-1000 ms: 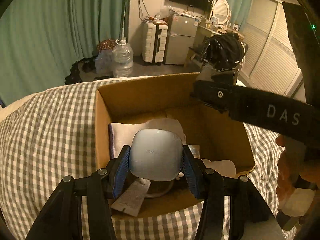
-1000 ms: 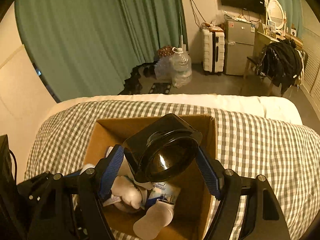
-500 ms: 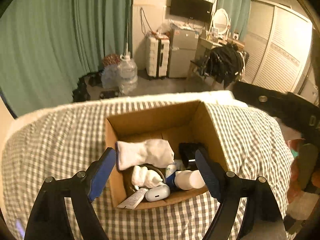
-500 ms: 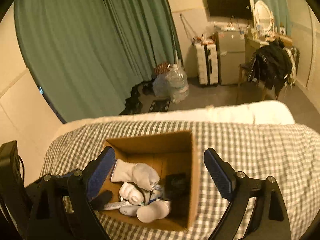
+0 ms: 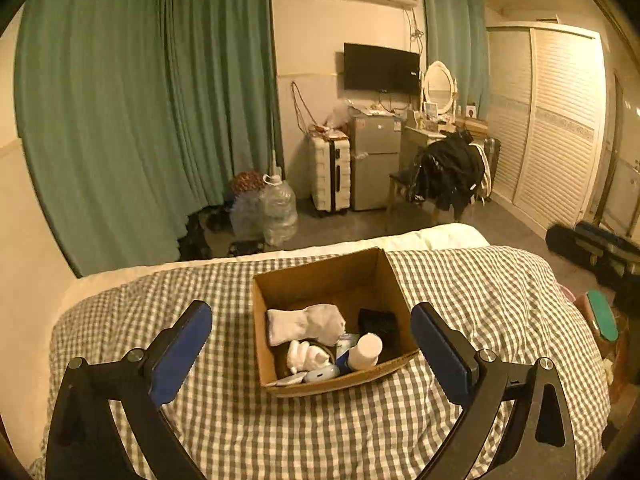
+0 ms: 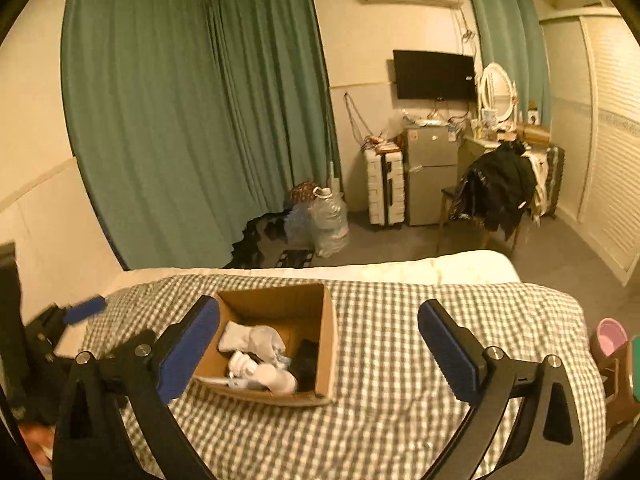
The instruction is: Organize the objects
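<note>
A checked bedspread [image 5: 360,432] covers the bed, with an open cardboard box [image 5: 320,280] apparently resting directly on it

Open cardboard box [image 5: 332,280] sits upright on checked bedspread [image 5: 320,432], near the foot end, flaps absent from view, far half of floor bare. Inside, packed toward the near side: rolled white sock [image 5: 306,323] lying across left-centre; smaller white bundle [image 5: 306,354] just below it; white cylindrical bottle [image 5: 366,351] on its side, flat end facing near wall; black object [image 5: 378,324] against right wall. Pale rounded case [image 5: 322,374] and flat white tube [image 5: 288,380] lie along near wall, touching it; from the right view same contents crowd the box's near-right corner [image 6: 280,364]
</note>
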A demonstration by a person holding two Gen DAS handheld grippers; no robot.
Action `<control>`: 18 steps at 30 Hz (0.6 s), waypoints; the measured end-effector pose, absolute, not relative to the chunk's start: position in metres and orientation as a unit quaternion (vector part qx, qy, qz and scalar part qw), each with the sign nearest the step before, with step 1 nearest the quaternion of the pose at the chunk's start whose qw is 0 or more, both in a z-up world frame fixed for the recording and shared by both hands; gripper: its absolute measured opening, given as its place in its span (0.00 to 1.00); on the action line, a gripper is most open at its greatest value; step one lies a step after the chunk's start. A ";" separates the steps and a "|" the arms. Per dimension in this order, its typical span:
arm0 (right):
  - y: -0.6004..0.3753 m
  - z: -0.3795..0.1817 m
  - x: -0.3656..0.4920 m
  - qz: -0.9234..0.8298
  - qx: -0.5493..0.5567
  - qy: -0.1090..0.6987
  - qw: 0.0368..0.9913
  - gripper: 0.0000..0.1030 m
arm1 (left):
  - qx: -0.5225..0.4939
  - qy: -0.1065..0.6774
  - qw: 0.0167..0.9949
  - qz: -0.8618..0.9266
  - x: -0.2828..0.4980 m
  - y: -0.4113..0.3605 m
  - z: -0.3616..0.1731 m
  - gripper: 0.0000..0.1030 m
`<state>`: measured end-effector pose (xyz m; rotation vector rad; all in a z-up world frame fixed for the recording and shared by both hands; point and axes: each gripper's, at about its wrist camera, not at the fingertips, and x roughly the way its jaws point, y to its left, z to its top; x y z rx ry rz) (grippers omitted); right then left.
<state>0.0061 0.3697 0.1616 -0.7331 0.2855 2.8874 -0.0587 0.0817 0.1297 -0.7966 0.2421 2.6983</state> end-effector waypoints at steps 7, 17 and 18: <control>0.342 0.126 0.045 0.960 -0.250 0.091 0.087 0.98 | -0.254 0.088 0.133 0.954 -0.021 0.066 0.121 1.00; 0.312 0.049 0.047 0.953 -0.281 0.049 0.105 0.98 | -0.277 0.048 0.102 0.954 -0.006 0.038 0.067 1.00; 0.311 0.045 0.047 0.952 -0.283 0.047 0.106 0.98 | -0.282 0.046 0.103 0.953 -0.008 0.038 0.064 1.00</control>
